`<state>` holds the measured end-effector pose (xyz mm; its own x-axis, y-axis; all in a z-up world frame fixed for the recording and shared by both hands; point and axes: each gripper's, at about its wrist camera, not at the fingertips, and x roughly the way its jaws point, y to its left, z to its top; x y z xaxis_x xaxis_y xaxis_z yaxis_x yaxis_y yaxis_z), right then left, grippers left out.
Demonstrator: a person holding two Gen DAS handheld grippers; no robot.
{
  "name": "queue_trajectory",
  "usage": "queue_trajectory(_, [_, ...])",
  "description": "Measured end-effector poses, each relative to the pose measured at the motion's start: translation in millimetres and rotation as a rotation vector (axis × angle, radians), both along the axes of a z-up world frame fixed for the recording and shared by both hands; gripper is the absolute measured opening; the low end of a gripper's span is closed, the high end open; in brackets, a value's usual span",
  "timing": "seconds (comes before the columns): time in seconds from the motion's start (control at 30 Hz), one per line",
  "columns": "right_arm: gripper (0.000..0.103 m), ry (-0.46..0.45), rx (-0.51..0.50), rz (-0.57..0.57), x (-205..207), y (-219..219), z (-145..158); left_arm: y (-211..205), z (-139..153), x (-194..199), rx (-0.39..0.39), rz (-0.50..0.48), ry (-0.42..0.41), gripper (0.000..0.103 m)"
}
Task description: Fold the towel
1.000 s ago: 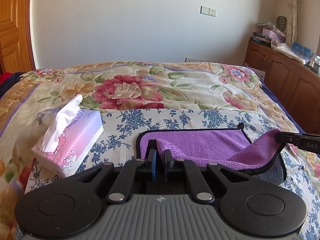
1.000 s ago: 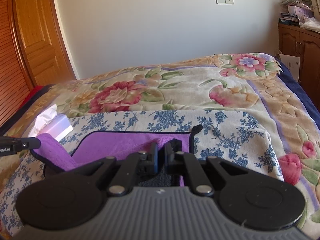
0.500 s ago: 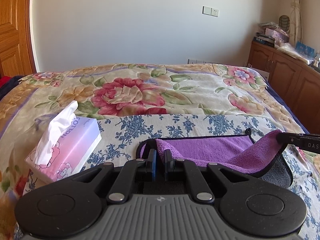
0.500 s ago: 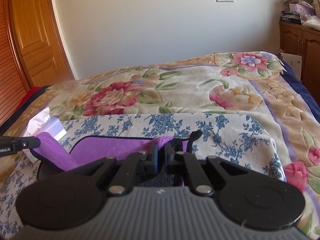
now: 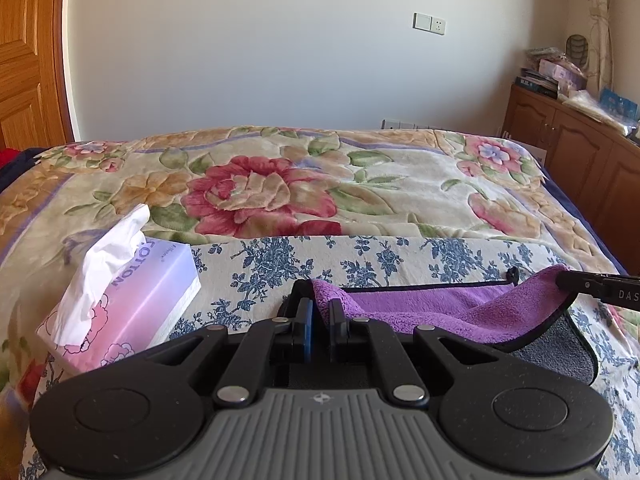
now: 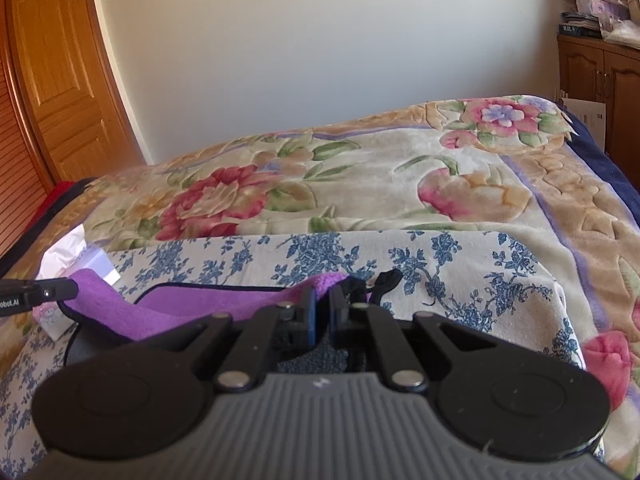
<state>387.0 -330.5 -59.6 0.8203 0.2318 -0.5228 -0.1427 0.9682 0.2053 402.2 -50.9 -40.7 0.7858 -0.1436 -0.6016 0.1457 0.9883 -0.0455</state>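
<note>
A purple towel (image 5: 432,308) with dark trim and a grey underside lies on a blue-flowered cloth (image 5: 360,256) on the bed. My left gripper (image 5: 320,312) is shut on the towel's near left corner, with purple pile bunched between its pads. My right gripper (image 6: 322,308) is shut on the near right corner of the towel (image 6: 208,304). The held edge is folded over toward the far edge, so the grey underside (image 5: 560,352) shows beneath it. Each gripper's tip shows at the side of the other's view.
A pink tissue box (image 5: 132,300) with a tissue sticking up stands left of the towel on the cloth. The floral blanket (image 5: 260,192) covers the bed beyond. A wooden cabinet (image 5: 580,152) stands at the right, a wooden door (image 6: 60,80) at the left.
Both grippers have carried the towel's near edge forward and slightly down toward its far edge. Less of the purple face shows now, and the fold is lower.
</note>
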Motion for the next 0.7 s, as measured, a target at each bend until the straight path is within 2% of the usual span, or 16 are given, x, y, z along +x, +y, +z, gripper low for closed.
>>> queue_trajectory(0.27, [0.007,0.022,-0.007,0.002,12,-1,-11,-1,-13,12,0.006,0.005,0.020,0.009])
queue_trajectory(0.7, [0.010,0.070,0.039,-0.006,29,-10,-28,-3,-32,38,0.027,0.011,0.064,0.010])
